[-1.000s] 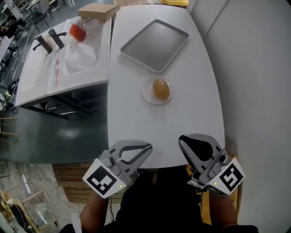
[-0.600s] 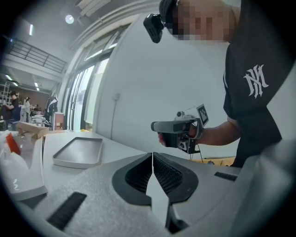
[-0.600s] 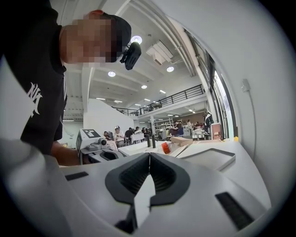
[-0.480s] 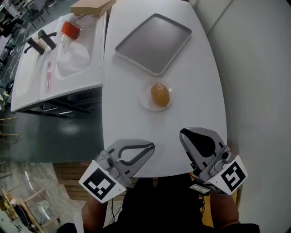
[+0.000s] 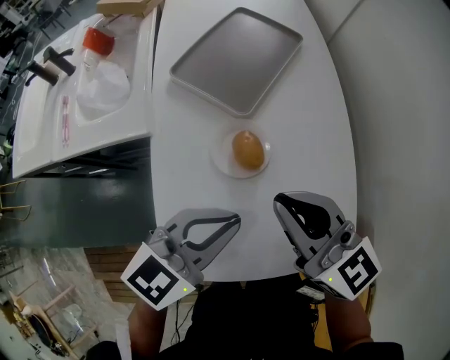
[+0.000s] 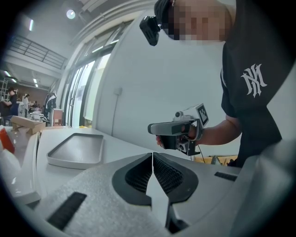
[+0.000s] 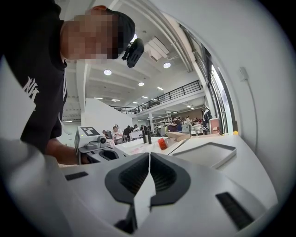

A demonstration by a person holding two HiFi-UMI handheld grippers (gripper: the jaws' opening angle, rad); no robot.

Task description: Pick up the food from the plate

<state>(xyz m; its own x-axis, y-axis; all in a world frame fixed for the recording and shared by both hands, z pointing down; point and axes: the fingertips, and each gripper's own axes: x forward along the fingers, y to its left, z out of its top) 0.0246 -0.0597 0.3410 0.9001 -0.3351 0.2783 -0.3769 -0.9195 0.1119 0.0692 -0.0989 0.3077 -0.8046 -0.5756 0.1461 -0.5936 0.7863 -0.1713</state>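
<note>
A rounded brown piece of food (image 5: 248, 150) lies on a small white plate (image 5: 223, 159) in the middle of the white table (image 5: 313, 133). Both grippers hover over the table's near edge, short of the plate. My left gripper (image 5: 237, 220) is at the plate's near left, my right gripper (image 5: 277, 201) at its near right. Each is shut and holds nothing. In the left gripper view the jaws (image 6: 152, 155) meet in a closed line, and the jaws (image 7: 150, 155) do the same in the right gripper view. Neither gripper view shows the plate.
A grey tray (image 5: 237, 60) lies empty beyond the plate. A second white table (image 5: 42, 140) to the left carries a red-capped bottle (image 5: 97, 41), a plastic bag (image 5: 103, 88) and a cardboard box (image 5: 126, 5). A pale wall (image 5: 401, 105) runs along the right.
Both grippers have drawn a little closer to the plate, the right one more. Their jaws stayed shut. The food and plate have not moved on the table.
</note>
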